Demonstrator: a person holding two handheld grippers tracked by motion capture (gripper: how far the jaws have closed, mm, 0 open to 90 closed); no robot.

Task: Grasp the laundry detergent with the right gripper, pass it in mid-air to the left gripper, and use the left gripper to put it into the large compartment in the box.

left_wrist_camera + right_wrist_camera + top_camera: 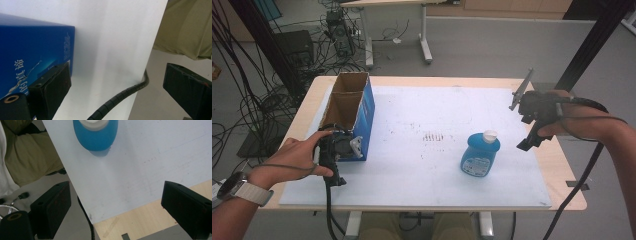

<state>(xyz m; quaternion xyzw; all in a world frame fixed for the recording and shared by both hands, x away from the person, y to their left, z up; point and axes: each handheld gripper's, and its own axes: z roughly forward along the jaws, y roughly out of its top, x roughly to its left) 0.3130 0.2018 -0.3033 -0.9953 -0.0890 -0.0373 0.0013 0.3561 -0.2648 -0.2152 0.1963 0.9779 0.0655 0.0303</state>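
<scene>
One blue box (362,117) beside bottle (481,153)

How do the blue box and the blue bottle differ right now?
The blue box stands open-topped at the mat's left edge; the blue bottle is capped white, mid-right. The left gripper is right against the box; the right gripper hovers apart from the bottle. Both are blue and upright.

A blue bottle (480,154) with a white cap (490,135) and a pale label is seen on a white sheet (422,170). The open box (349,112) is coloured blue outside, with white characters, and brown inside. The table (562,165) is light wood-coloured.
</scene>
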